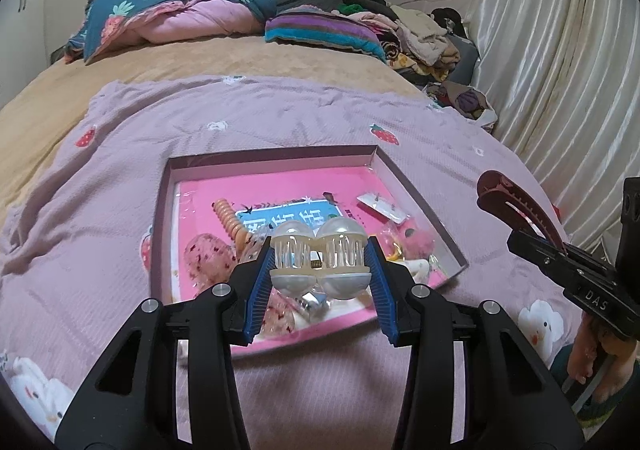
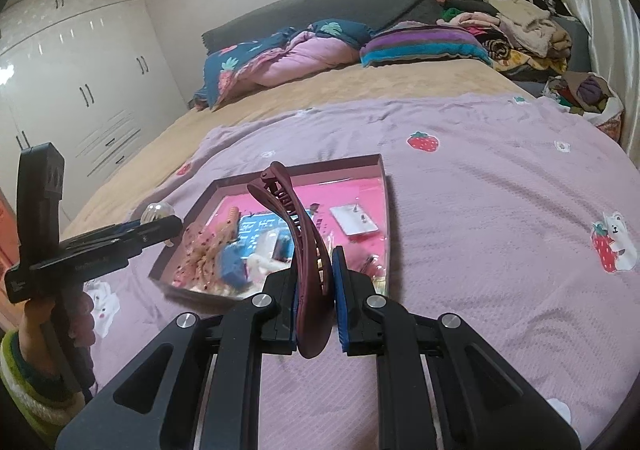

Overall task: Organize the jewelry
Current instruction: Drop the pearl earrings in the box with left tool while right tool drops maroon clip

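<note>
Most pieces already lie in the pink tray (image 1: 416, 186), while the left gripper (image 1: 319, 262) pinches a pearl claw clip (image 1: 319, 258) and the right gripper (image 2: 316, 290) a maroon hair clip (image 2: 300, 234), seemingly the last two.

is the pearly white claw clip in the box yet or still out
Out. The pearly white claw clip is clamped in the left gripper, held above the pink-lined box.

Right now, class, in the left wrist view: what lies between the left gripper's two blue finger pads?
A pearly double-dome hair clip sits clamped between the left gripper pads, held above the pink tray. The left wrist view shows it.
</note>
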